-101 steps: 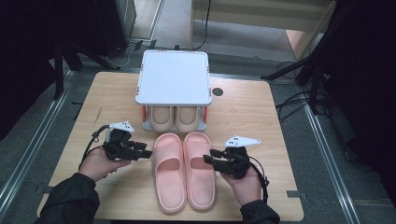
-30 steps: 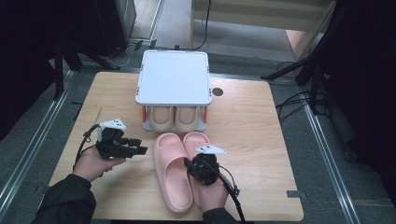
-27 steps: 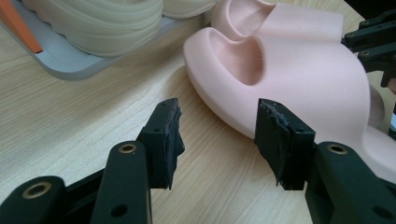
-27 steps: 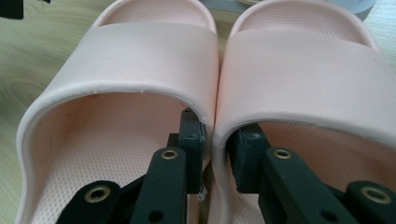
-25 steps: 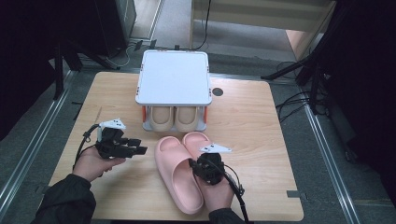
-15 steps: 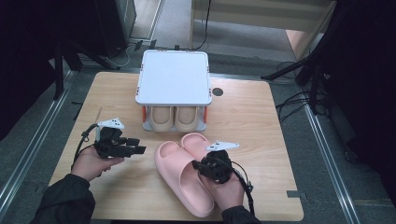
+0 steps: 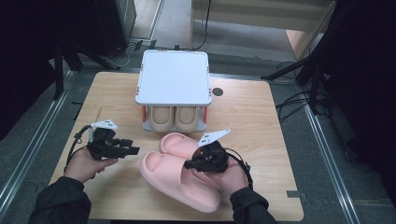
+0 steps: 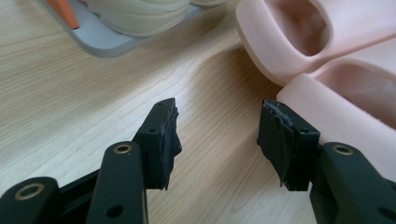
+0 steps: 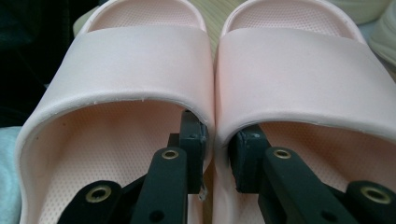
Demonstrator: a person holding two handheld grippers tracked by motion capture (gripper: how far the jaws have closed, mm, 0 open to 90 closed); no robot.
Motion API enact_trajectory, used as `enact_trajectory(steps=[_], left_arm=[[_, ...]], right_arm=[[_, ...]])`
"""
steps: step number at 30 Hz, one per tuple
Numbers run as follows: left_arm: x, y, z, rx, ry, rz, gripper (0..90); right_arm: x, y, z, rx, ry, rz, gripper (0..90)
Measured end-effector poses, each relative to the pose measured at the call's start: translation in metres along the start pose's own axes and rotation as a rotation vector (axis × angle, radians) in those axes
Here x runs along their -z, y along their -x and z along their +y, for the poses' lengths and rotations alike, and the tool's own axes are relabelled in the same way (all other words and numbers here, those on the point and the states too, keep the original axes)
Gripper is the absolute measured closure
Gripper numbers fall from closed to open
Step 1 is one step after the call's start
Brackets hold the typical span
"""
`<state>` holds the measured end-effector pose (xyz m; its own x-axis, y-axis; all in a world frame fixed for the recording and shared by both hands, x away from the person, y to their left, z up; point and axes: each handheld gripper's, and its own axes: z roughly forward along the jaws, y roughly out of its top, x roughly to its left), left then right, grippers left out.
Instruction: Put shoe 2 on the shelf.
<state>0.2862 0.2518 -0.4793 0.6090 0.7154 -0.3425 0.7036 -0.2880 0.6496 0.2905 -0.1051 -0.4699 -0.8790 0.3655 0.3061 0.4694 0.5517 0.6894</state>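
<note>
While your right hand-held gripper (image 9: pixel 216 154) pinches the adjoining inner walls of both pink foam slippers (image 7: pixel 180 170), one jaw sits inside each smooth, rounded strap; the insoles are finely dimpled. Pair lies angled on the pale wood-grain counter (image 7: pixel 261 116). Your left hand-held gripper (image 8: pixel 217 135) stands open and empty beside their toes.

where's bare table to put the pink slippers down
Free: the right strip between the pink slippers and the table edge, and the far-left corner beside the shoe rack. Crowded: the middle, where the right claw pinches both slippers together in front of the rack, with the open left claw at their left.
</note>
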Motion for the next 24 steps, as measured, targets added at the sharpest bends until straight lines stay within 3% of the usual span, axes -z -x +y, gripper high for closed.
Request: enact_trajectory(steps=[6, 8, 9, 24], left_arm=[[0.008, -0.002, -0.007, 0.017, 0.012, 0.02, 46.8], [0.011, -0.002, -0.011, 0.026, 0.014, 0.029, 46.9], [0.013, -0.003, -0.013, 0.029, 0.015, 0.029, 46.9], [0.031, -0.003, -0.035, 0.079, 0.03, 0.073, 46.3]], right_arm=[[-0.002, 0.006, 0.017, 0.017, -0.037, 0.055, 77.5], [-0.003, 0.007, 0.024, 0.036, -0.054, 0.07, 77.4], [-0.004, 0.01, 0.032, 0.069, -0.064, 0.089, 77.4], [-0.001, 0.014, 0.085, 0.129, -0.057, 0.146, 77.3]])
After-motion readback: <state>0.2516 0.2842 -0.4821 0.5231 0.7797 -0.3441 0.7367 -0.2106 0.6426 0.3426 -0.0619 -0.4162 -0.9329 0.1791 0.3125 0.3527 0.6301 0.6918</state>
